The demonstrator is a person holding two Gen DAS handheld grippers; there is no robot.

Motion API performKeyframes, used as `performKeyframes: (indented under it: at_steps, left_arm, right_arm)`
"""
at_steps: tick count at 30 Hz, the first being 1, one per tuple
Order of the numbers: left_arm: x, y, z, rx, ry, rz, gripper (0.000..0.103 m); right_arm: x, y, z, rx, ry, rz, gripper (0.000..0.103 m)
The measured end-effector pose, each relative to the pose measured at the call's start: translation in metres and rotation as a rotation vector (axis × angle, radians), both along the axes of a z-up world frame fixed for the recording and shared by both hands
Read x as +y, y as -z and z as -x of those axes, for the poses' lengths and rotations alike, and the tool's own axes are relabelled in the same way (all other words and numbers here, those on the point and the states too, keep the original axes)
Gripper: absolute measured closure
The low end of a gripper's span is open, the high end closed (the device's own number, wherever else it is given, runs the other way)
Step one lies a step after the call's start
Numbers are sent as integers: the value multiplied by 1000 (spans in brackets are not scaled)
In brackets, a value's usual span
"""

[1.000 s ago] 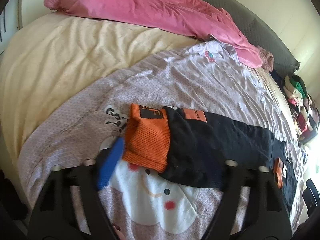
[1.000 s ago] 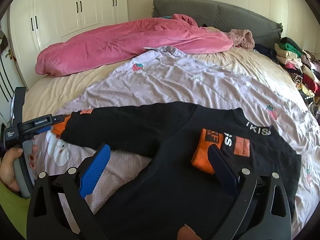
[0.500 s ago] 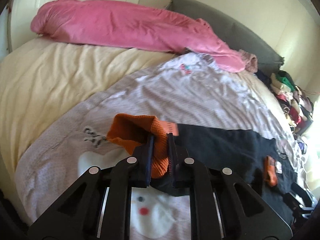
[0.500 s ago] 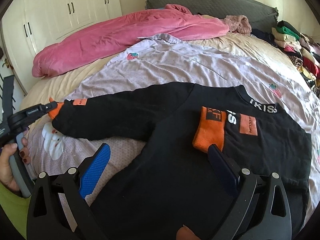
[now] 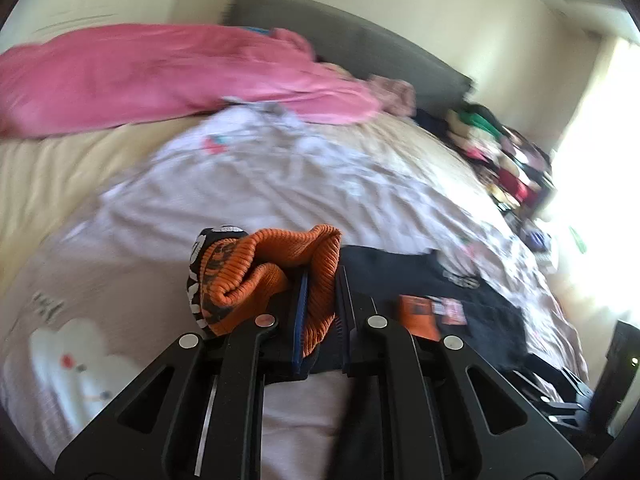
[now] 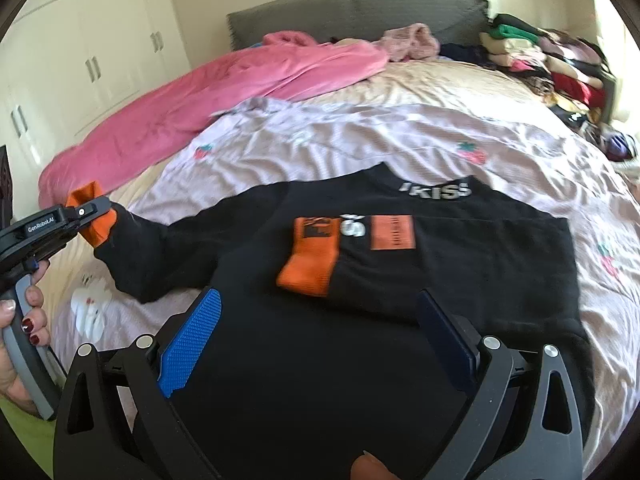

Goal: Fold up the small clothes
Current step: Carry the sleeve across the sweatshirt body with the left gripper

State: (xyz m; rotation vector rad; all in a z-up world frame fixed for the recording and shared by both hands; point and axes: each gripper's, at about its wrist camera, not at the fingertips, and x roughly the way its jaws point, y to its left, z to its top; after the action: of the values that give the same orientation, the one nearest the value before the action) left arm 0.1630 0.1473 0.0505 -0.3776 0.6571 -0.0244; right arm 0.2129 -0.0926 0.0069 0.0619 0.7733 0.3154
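A small black sweatshirt (image 6: 460, 264) with orange cuffs lies flat on a lilac sheet (image 6: 360, 136) on the bed. One sleeve is folded across the chest, its orange cuff (image 6: 312, 260) lying on the front. My left gripper (image 5: 320, 284) is shut on the other sleeve's orange cuff (image 5: 280, 264) and holds it lifted off the sheet; it also shows in the right wrist view (image 6: 86, 216) at the far left. My right gripper (image 6: 320, 320) is open and empty, hovering over the sweatshirt's lower part.
A pink duvet (image 6: 224, 92) lies across the back of the bed before a grey headboard (image 6: 360, 12). Stacked folded clothes (image 6: 540, 56) sit at the far right. White wardrobes (image 6: 80, 48) stand on the left. The sheet has a white cartoon print (image 5: 76, 356).
My left gripper closed on the orange cuff and lifted it, drawing the sleeve up and towards the sweatshirt's body. My right gripper stayed open over the sweatshirt.
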Motion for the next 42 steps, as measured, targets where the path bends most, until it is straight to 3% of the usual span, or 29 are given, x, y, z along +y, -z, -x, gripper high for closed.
performKeyframes:
  at_steps: [6,12,20,31,33,35,42]
  left_arm:
    - [-68,-1,-32,68,221,-29,97]
    - [-108,26,-49,147,332,-68,97]
    - [-113,52,-55,214,387,18,93]
    - [-100,31,-48,185,383,64,75]
    - [-99,28,-48,182,396,84,69]
    - [-99,26,-49,188,423,119,56]
    - [-87,18,-48,179,440,221,55]
  right_arm:
    - [-32,-11,4,-20,69,-15,6]
    - [-57,-14,12,-22,125,-22,6]
    - [-66,-4,10,2,169,-13,6]
    - [-21,11,6,47,67,23,6]
    - [-10,13,6,51,40,39,6]
    - [0,15,6,50,14,58,6]
    - [9,28,5,84,-9,69,6]
